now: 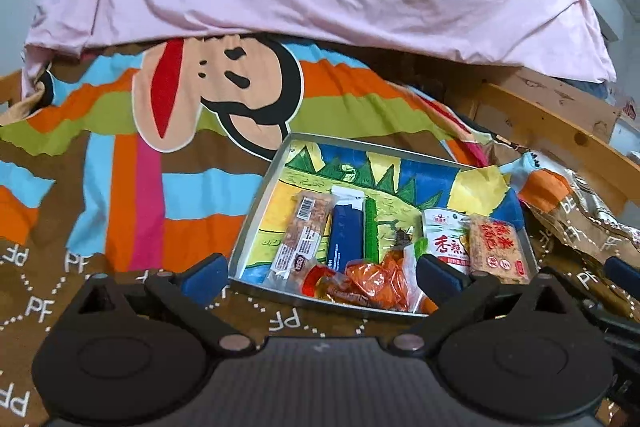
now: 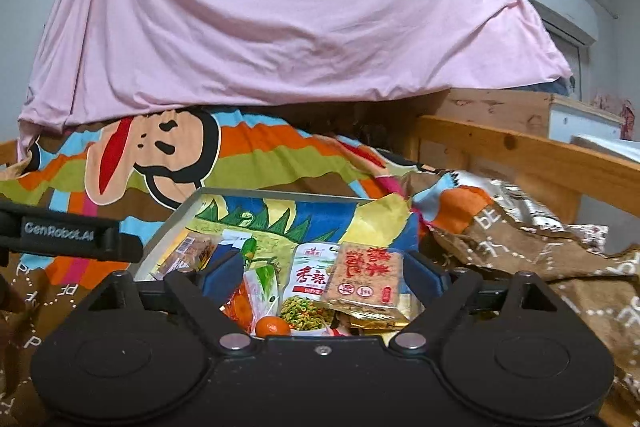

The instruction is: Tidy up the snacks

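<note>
Most snacks already sit in the tray [image 1: 256, 203] at lower centre on the bed, both tools, left tool [image 1: 320, 273] and right tool [image 2: 322, 273], spread and empty, only tidying apparently left.

Orange packet [image 1: 376, 283] partly hidden behind left gripper's finger [image 1: 438, 273]. Tray [image 2: 168, 227] near edge hidden by right gripper body; barcode snack [image 2: 192, 251] half covered
</note>
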A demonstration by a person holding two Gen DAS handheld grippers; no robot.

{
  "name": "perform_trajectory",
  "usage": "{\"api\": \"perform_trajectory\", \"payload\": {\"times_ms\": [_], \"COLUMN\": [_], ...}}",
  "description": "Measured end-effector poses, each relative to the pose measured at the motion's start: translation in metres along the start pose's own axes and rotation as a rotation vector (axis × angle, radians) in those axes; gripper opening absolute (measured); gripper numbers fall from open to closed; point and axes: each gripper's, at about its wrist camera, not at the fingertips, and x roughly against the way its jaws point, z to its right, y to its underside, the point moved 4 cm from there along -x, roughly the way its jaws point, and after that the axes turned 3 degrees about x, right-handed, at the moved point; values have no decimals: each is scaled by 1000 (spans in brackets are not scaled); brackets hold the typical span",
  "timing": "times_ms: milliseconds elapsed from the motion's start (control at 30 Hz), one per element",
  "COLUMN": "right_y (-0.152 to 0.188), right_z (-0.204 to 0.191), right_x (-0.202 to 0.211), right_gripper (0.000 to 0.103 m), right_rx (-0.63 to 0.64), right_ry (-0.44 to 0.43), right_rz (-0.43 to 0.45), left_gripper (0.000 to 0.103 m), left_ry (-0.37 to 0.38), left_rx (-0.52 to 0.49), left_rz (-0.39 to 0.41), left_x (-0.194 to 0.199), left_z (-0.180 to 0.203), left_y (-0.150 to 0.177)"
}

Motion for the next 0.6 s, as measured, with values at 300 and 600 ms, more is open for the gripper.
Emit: {"api": "perform_trajectory", "payload": {"times_ms": [300, 600], "right_y": [-6, -5], "right_z": [11, 15], "right_x": [42, 74], "right_gripper": [98, 102], "right_rx": [-29, -23], "right_ry": [6, 3], "right_rz": [46, 81], "left_gripper": [102, 102], "left_ry": [-80, -96], "left_rx": [-66, -117], "left_rz": [78, 94], "left_x": [41, 68], "left_z": [2, 6], "left_y": [14, 26]}}
